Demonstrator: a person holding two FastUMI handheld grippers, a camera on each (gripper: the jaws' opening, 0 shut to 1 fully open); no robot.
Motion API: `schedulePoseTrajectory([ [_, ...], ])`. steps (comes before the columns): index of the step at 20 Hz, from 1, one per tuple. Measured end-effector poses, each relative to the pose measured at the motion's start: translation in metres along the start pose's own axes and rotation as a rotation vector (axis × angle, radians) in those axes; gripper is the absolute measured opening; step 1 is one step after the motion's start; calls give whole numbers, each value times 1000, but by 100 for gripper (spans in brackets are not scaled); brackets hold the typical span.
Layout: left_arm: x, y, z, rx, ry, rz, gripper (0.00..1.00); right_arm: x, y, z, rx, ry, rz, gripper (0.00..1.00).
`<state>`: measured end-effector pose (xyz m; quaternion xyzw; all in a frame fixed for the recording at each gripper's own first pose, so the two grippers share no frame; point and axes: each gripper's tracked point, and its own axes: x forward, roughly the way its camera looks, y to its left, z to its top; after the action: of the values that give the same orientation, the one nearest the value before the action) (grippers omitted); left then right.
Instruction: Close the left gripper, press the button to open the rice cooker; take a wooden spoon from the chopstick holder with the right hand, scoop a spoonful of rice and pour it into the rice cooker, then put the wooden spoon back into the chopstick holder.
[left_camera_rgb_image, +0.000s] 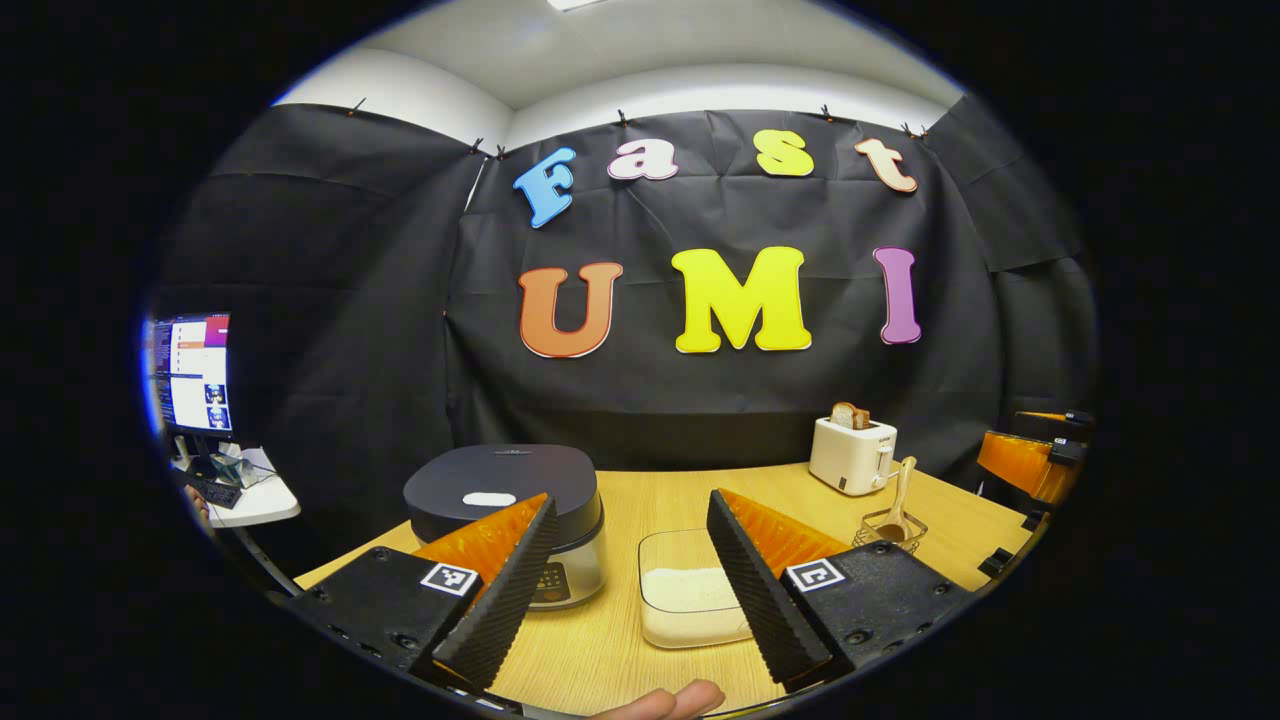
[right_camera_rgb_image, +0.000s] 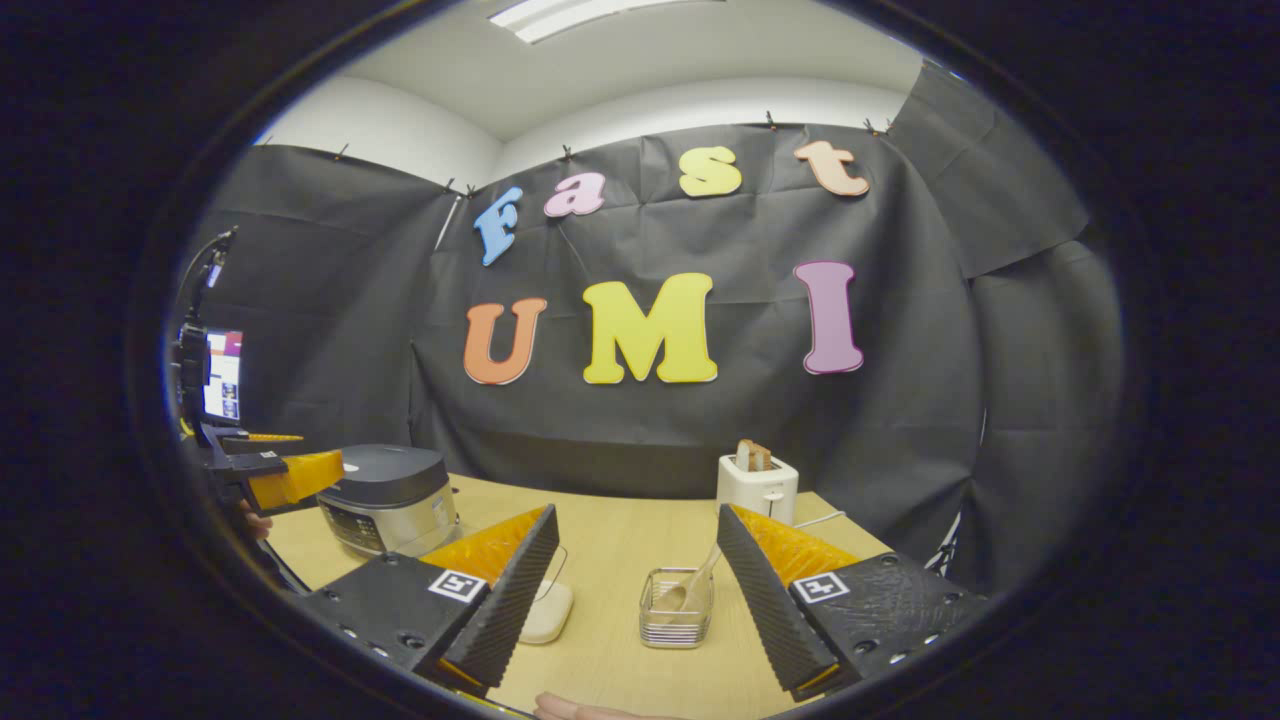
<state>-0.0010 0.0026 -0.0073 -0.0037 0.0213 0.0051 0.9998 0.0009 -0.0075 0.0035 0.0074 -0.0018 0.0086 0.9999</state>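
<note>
**A:** What's on the table (left_camera_rgb_image: 640, 500), biggest first?

**B:** I've got the cooker (left_camera_rgb_image: 505, 515) at the left, dark lid down, so I judge the button press is still to do. From the left gripper (left_camera_rgb_image: 630, 580) it lies ahead and a little left, its front panel just past my left finger; this gripper is the nearer one. The fingers stand wide apart with nothing between them, so I must close them before pressing.

**A:** And the rest?

**B:** A clear rice tub (left_camera_rgb_image: 690, 590) sits straight ahead between the fingers, white rice low in it. Behind, a white toaster (left_camera_rgb_image: 853, 455). The wire holder (right_camera_rgb_image: 677, 607) is dead ahead of the right gripper (right_camera_rgb_image: 635, 590), near it, with the spoon (right_camera_rgb_image: 690, 590) leaning up and to the right, bowl down. That gripper is also spread wide and empty.
</note>
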Motion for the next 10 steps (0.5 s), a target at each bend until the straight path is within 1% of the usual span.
schedulePoseTrajectory([
  [3, 6, -2, 2, -21, -1, -10, 92, 0, -7, 1, 6, 0, -11, 95],
  [6, 10, 10, 3, 12, 31, 2, 86, -3, -12, 4, 15, 0, -20, 95],
  [7, 15, 15, 3, 28, 42, 1, 80, -4, -15, 7, 18, -8, -24, 95],
  [8, 20, 21, 3, 36, 61, 1, 76, -6, -17, 10, 20, -16, -29, 95],
  [9, 23, 25, 2, 35, 80, -4, 67, -8, -19, 13, 21, -24, -35, 95],
  [10, 28, 26, 1, 33, 102, -14, 63, -9, -22, 15, 24, -33, -42, 95],
])
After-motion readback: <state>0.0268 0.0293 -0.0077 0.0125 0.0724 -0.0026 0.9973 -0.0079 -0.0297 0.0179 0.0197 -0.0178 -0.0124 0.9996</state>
